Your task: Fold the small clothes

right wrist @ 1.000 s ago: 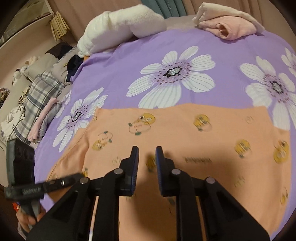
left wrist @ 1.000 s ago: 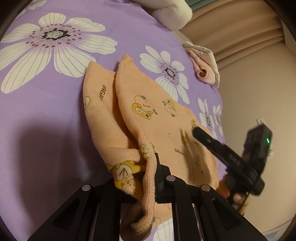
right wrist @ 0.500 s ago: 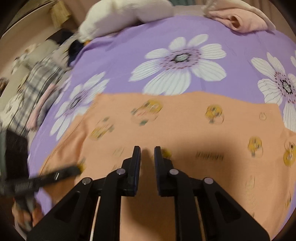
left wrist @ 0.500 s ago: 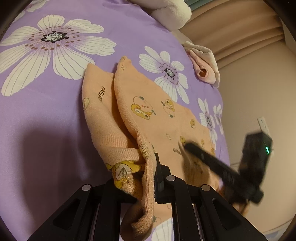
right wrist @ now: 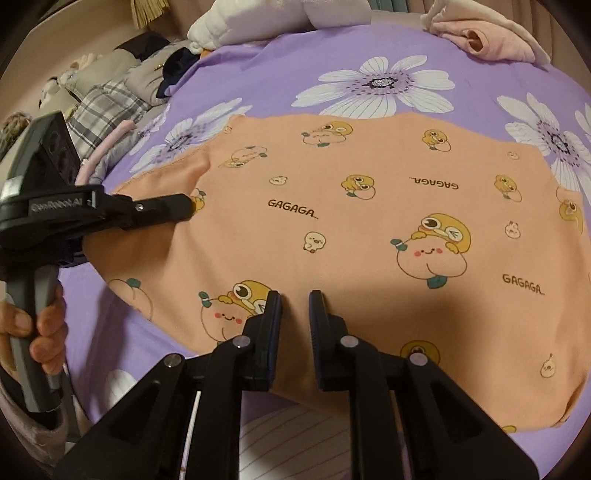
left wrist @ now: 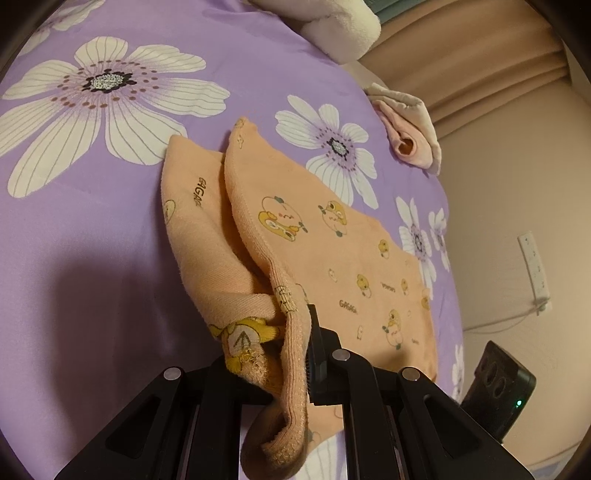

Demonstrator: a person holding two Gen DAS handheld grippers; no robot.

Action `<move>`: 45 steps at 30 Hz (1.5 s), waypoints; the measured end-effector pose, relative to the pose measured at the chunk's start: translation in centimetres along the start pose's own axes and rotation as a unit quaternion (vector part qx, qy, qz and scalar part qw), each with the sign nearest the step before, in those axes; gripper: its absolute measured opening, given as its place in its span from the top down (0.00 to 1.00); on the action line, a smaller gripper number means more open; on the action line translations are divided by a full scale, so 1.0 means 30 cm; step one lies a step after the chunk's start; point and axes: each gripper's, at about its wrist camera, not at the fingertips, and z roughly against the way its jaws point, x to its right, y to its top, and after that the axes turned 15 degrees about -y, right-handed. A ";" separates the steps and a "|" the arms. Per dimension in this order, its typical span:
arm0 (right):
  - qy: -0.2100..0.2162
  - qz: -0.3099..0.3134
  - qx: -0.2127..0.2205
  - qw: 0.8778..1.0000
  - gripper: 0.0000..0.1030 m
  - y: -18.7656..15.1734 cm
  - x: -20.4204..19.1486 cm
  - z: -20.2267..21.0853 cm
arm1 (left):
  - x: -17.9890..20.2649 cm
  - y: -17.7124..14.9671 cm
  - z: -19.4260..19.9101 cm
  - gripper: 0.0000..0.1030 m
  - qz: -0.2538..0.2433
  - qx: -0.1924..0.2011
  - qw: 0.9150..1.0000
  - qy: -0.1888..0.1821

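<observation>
A small orange garment [right wrist: 369,221] with cartoon prints and "GAGAGA" lettering lies spread on the purple flowered bedspread [right wrist: 369,44]. My left gripper [left wrist: 291,332] is shut on a bunched sleeve of the garment [left wrist: 207,236] and holds it lifted at the garment's left side; it also shows in the right wrist view [right wrist: 184,206]. My right gripper [right wrist: 295,299] is open by a narrow gap, fingertips just over the garment's near edge, holding nothing. Its body shows at the lower right of the left wrist view [left wrist: 498,387].
A folded pink garment [right wrist: 487,33] lies at the bed's far right edge. White plush bedding [right wrist: 258,18] sits at the far side. Plaid and grey clothes [right wrist: 110,99] are piled at the far left. A wall [left wrist: 517,184] stands beside the bed.
My right gripper has pulled back toward the garment's near edge and lower over it. My left gripper still holds the sleeve in about the same place.
</observation>
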 end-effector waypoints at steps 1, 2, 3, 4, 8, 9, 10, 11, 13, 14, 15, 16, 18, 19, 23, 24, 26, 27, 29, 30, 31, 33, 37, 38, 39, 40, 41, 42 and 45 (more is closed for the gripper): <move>0.013 -0.010 -0.004 1.000 0.84 0.005 0.011 0.004 | 0.004 0.003 0.001 0.91 0.001 0.003 1.000 -0.001; 0.027 -0.022 -0.007 0.999 0.84 0.009 0.025 0.009 | 0.010 0.004 0.004 0.92 0.000 0.005 1.000 0.000; 0.037 -0.032 -0.006 0.999 0.84 0.010 0.040 0.018 | 0.016 0.003 0.007 0.92 -0.003 0.007 1.000 0.001; 0.041 -0.038 -0.003 0.998 0.84 0.009 0.047 0.026 | 0.031 0.004 0.007 0.92 -0.009 0.009 1.000 0.004; 0.045 -0.074 0.017 0.996 0.84 0.017 0.117 0.058 | 0.120 0.008 -0.002 0.93 -0.052 0.012 0.998 0.017; 0.053 -0.092 0.019 0.994 0.84 0.024 0.149 0.062 | 0.142 0.009 -0.005 0.93 -0.061 0.013 0.998 0.019; 0.058 -0.105 0.020 0.993 0.84 0.027 0.169 0.066 | 0.168 0.010 -0.010 0.93 -0.072 0.014 0.997 0.020; 0.065 -0.122 0.025 0.990 0.83 0.034 0.199 0.071 | 0.198 0.011 -0.017 0.93 -0.086 0.013 0.996 0.022; 0.072 -0.146 0.040 0.986 0.83 0.046 0.247 0.087 | 0.261 0.007 -0.038 0.93 -0.115 0.012 0.993 0.031; 0.077 -0.157 0.045 0.983 0.83 0.052 0.270 0.091 | 0.284 0.003 -0.048 0.93 -0.126 0.010 0.991 0.032; 0.084 -0.169 0.048 0.981 0.83 0.057 0.293 0.095 | 0.314 -0.002 -0.065 0.93 -0.139 0.006 0.990 0.034; 0.092 -0.181 0.051 0.978 0.83 0.060 0.317 0.097 | 0.344 -0.008 -0.085 0.93 -0.153 0.000 0.988 0.036; 0.107 -0.207 0.058 0.971 0.82 0.062 0.370 0.103 | 0.393 -0.019 -0.131 0.93 -0.178 -0.014 0.983 0.040; 0.113 -0.217 0.063 0.968 0.81 0.061 0.392 0.108 | 0.418 -0.029 -0.155 0.93 -0.189 -0.022 0.981 0.043; 0.140 -0.258 0.067 0.954 0.75 0.046 0.475 0.110 | 0.512 -0.081 -0.270 0.93 -0.246 -0.063 0.965 0.061; 0.142 -0.264 0.066 0.952 0.72 0.043 0.491 0.112 | 0.539 -0.105 -0.314 0.93 -0.268 -0.086 0.957 0.068; 0.144 -0.281 0.067 0.946 0.65 0.029 0.529 0.122 | 0.575 -0.152 -0.395 0.93 -0.301 -0.123 0.943 0.077; 0.144 -0.292 0.068 0.943 0.62 0.022 0.552 0.129 | 0.579 -0.166 -0.427 0.93 -0.307 -0.140 0.938 0.077; 0.142 -0.312 0.074 0.936 0.59 0.007 0.595 0.143 | 0.573 -0.190 -0.501 0.92 -0.303 -0.174 0.934 0.074; 0.141 -0.320 0.076 0.934 0.57 -0.001 0.615 0.149 | 0.562 -0.201 -0.540 0.90 -0.297 -0.200 0.931 0.071; 0.143 -0.331 0.077 0.930 0.54 -0.012 0.638 0.154 | 0.550 -0.206 -0.561 0.87 -0.288 -0.212 0.932 0.067; 0.151 -0.339 0.073 0.926 0.51 -0.025 0.668 0.157 | 0.524 -0.202 -0.559 0.80 -0.266 -0.215 0.938 0.050; 0.151 -0.328 0.061 0.930 0.43 -0.042 0.687 0.153 | 0.501 -0.201 -0.505 0.57 -0.255 -0.214 0.943 0.017; 0.155 -0.324 0.057 0.931 0.43 -0.044 0.683 0.151 | 0.500 -0.205 -0.490 0.48 -0.262 -0.211 0.941 0.024; 0.159 -0.315 0.056 0.934 0.42 -0.041 0.674 0.151 | 0.499 -0.207 -0.482 0.47 -0.265 -0.209 0.941 0.030; 0.159 -0.305 0.056 0.937 0.40 -0.034 0.666 0.150 | 0.490 -0.210 -0.469 0.46 -0.263 -0.212 0.941 0.030; 0.159 -0.286 0.061 0.943 0.39 -0.025 0.644 0.158 | 0.483 -0.216 -0.463 0.46 -0.255 -0.214 0.943 0.028; 0.158 -0.261 0.066 0.950 0.38 -0.013 0.613 0.174 | 0.467 -0.218 -0.453 0.46 -0.242 -0.216 0.946 0.024; 0.142 -0.192 0.075 0.968 0.38 0.029 0.527 0.211 | 0.428 -0.232 -0.391 0.46 -0.208 -0.207 0.956 0.003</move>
